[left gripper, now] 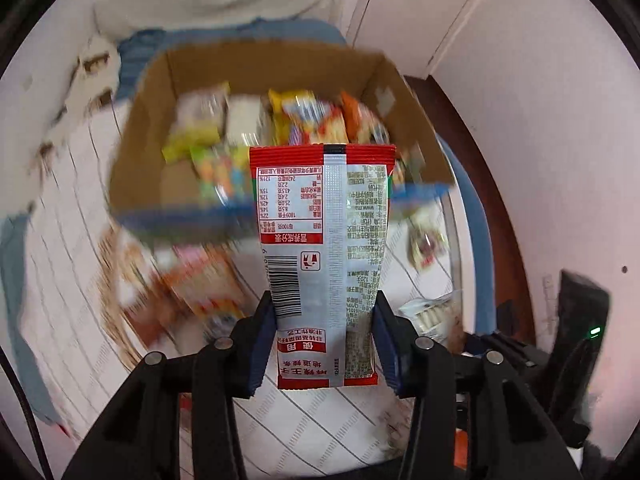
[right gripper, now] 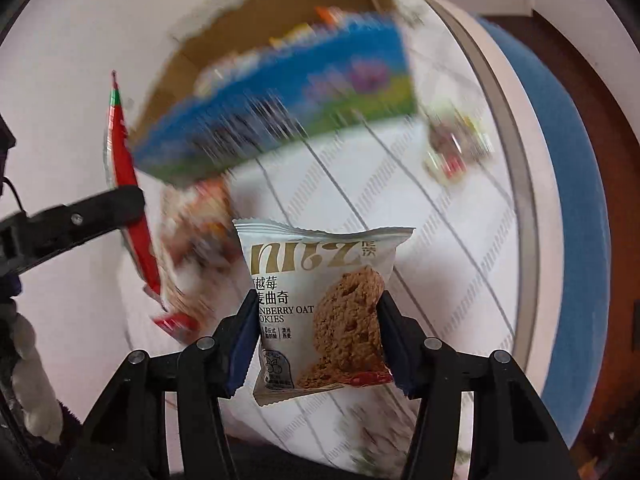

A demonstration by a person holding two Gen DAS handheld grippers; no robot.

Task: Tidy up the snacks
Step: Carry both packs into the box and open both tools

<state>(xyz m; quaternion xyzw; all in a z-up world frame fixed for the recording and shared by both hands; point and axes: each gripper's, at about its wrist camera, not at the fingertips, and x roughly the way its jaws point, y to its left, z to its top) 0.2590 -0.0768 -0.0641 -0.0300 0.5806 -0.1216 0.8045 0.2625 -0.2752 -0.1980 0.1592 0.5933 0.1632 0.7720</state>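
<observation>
A white lined bed cover (left gripper: 72, 288) is seen under a snack-filled box (left gripper: 140, 120). A red packet (left gripper: 324, 240) is pinched by the left gripper (left gripper: 325, 344), a cookie bag (right gripper: 320, 312) by the right gripper (right gripper: 318, 344).

A white cranberry oat cookie packet (right gripper: 320, 312) is clamped upright between the blue-padded fingers of the right gripper (right gripper: 318, 344), pressed on both side edges. Behind it, a cardboard box (right gripper: 280, 92) with a blue and green printed front is seen blurred, snacks visible inside. To the left, a red snack packet (right gripper: 128, 184) is held edge-on by the left gripper (right gripper: 132, 200). A small wrapped snack (right gripper: 456, 148) lies on the white striped cover (right gripper: 440, 240).
</observation>
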